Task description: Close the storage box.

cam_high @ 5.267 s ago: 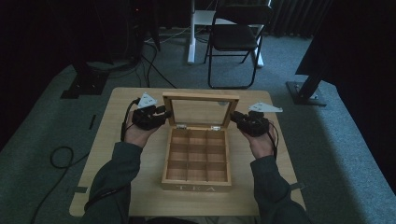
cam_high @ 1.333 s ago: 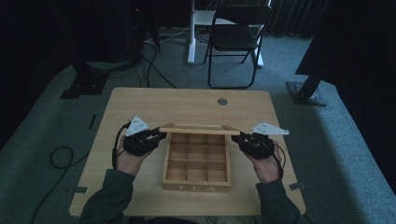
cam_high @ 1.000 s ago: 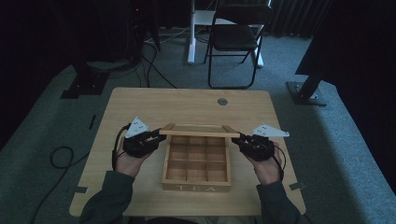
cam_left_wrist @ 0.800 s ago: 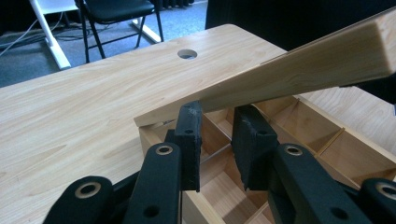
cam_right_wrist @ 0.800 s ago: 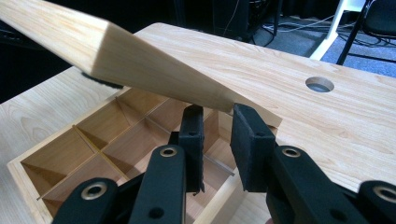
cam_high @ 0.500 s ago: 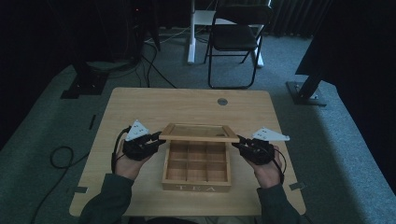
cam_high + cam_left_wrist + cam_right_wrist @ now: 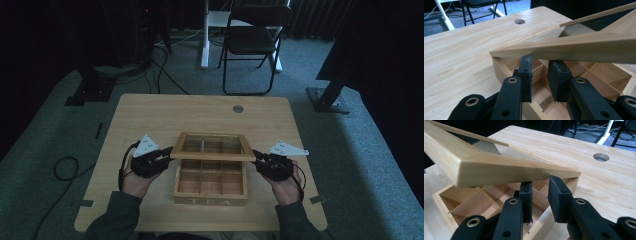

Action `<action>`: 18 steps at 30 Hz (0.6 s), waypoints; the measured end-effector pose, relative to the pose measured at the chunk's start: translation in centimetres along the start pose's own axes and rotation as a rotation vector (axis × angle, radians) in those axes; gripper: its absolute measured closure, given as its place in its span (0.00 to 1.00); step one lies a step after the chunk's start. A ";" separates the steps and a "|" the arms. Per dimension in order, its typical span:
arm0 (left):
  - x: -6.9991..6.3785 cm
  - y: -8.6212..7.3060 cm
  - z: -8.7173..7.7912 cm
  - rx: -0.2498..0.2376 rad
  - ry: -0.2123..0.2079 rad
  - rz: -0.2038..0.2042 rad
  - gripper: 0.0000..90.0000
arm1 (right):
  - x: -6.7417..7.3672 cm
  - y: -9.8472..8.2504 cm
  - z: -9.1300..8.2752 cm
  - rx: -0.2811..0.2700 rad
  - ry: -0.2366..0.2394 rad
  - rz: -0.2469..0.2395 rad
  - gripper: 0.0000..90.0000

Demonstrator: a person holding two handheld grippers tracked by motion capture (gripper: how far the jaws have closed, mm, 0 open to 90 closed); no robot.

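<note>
The left gripper (image 7: 539, 63) has its two black jaws a narrow gap apart, their tips tucked just under the front rail of the lid (image 7: 564, 48); they close on nothing. The right gripper (image 7: 540, 185) stands the same way at the opposite end of that rail, jaws slightly apart with the lid (image 7: 499, 167) resting just above their tips. Whether the tips actually touch the wood cannot be told.

In the high view the left gripper (image 7: 162, 156) and the right gripper (image 7: 260, 159) flank the wooden tea box (image 7: 210, 184), each held in a hand, with a grey three-cornered plate on top and a cable trailing back.

The lid (image 7: 212, 146) is a pale wooden frame around a clear pane, hinged at the far side and tilted low over the box, partly open. The box beneath is split into a grid of small compartments and bears the letters TEA on its near wall. Its long axis runs left to right across the table (image 7: 150, 115), and it sits near the table's near edge, about midway across.

A round cable hole (image 7: 238, 108) lies in the table farther back. Beyond the table stands a black folding chair (image 7: 250, 42) on grey carpet.
</note>
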State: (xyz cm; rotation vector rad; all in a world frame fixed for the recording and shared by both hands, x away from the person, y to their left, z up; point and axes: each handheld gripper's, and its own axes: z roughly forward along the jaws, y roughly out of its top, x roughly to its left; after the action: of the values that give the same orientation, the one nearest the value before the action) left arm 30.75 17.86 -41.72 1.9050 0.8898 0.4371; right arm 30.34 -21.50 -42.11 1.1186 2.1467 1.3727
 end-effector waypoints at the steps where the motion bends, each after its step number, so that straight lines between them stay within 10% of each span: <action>1: 0.0 -0.1 0.0 -0.001 0.000 0.000 0.82 | 0.0 -0.1 0.0 0.001 -0.001 -0.002 0.82; 18: -0.1 -1.2 0.3 0.004 -0.008 -0.015 0.82 | 0.1 -1.2 0.1 0.005 0.016 0.008 0.82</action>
State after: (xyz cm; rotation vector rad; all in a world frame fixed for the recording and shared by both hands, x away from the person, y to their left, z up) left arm 30.42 17.93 -42.95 1.9015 0.8997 0.4188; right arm 29.85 -21.64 -43.25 1.1230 2.1606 1.3847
